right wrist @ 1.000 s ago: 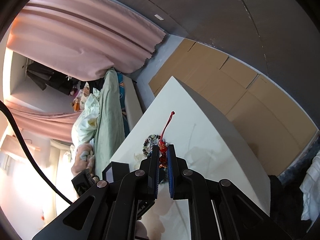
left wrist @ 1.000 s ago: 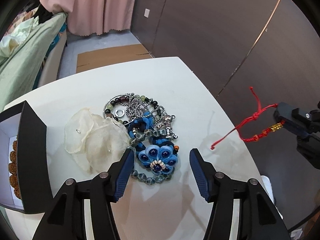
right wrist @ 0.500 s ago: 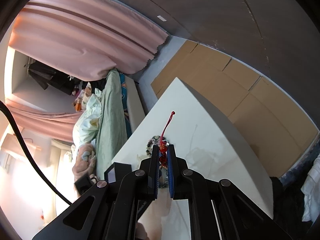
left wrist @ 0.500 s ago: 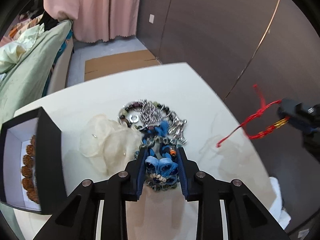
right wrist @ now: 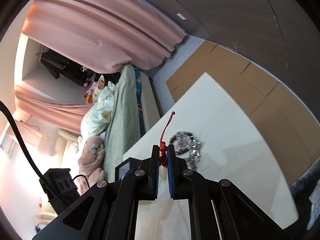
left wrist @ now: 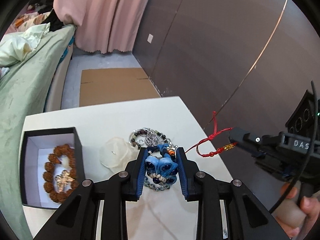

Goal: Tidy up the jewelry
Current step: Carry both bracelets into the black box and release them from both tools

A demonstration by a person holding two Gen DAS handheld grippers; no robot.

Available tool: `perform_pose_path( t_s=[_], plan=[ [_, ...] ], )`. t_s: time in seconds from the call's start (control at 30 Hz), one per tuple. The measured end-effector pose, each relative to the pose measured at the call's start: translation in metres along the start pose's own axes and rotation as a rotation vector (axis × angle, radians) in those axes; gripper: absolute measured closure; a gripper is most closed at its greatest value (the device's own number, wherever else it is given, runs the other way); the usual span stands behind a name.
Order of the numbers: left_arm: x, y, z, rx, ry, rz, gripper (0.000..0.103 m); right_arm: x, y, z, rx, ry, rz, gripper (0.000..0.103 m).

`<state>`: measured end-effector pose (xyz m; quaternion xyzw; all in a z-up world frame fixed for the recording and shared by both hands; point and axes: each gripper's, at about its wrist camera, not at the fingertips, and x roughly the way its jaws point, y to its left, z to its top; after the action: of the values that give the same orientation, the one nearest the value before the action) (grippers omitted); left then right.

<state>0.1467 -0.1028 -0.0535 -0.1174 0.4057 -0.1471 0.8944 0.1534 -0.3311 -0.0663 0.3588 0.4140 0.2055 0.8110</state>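
Now the left gripper (left wrist: 161, 165) is squeezing the blue fabric flower bracelet with dark beads (left wrist: 161, 166) in its jaws, just above the white bench (left wrist: 112, 120), beside the pile of shiny beaded chains (left wrist: 149, 138). The right gripper (right wrist: 163, 156) is pinching the red string bracelet with a gold bead (left wrist: 212, 146) up in the air. The blue one may be snagging on the pile and pulling the chains along, and the thin red string might be slipping out.

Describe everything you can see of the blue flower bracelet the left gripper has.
The blue flower bracelet looks like folded pale-blue fabric petals with dark blue bead centres, a short row of small cream beads below, and a strand of clear grey-green beads hanging under it. The left gripper is shut on the flower, squeezing the petals together. Its dark blue cord, with an orange bead, runs back toward the jewelry pile on the white table.
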Motion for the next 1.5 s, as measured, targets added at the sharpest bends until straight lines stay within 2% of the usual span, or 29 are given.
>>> perform_pose_path(
  t_s=[0.2,0.4,0.87,1.0,1.1,1.23,1.5],
  plan=[
    [-0.022,0.020,0.008,-0.036,-0.047,0.012,0.072,0.011,0.020,-0.007,-0.035,-0.005,0.042,0.094],
    [-0.041,0.047,0.014,-0.084,-0.086,0.054,0.072,0.026,0.042,-0.016,-0.065,0.004,0.083,0.094],
    [-0.070,0.101,0.007,-0.149,-0.103,0.155,0.072,0.074,0.084,-0.044,-0.104,0.068,0.142,0.094],
    [-0.072,0.116,0.004,-0.181,-0.080,0.187,0.058,0.089,0.098,-0.055,-0.127,0.094,0.162,0.094],
    [-0.075,0.131,0.003,-0.216,-0.057,0.182,0.051,0.099,0.106,-0.063,-0.142,0.110,0.171,0.094],
    [-0.086,0.142,0.002,-0.239,-0.075,0.204,0.024,0.111,0.113,-0.071,-0.152,0.126,0.177,0.094],
    [-0.109,0.166,0.002,-0.295,-0.118,0.224,0.022,0.127,0.128,-0.086,-0.193,0.152,0.182,0.094]
  ],
)
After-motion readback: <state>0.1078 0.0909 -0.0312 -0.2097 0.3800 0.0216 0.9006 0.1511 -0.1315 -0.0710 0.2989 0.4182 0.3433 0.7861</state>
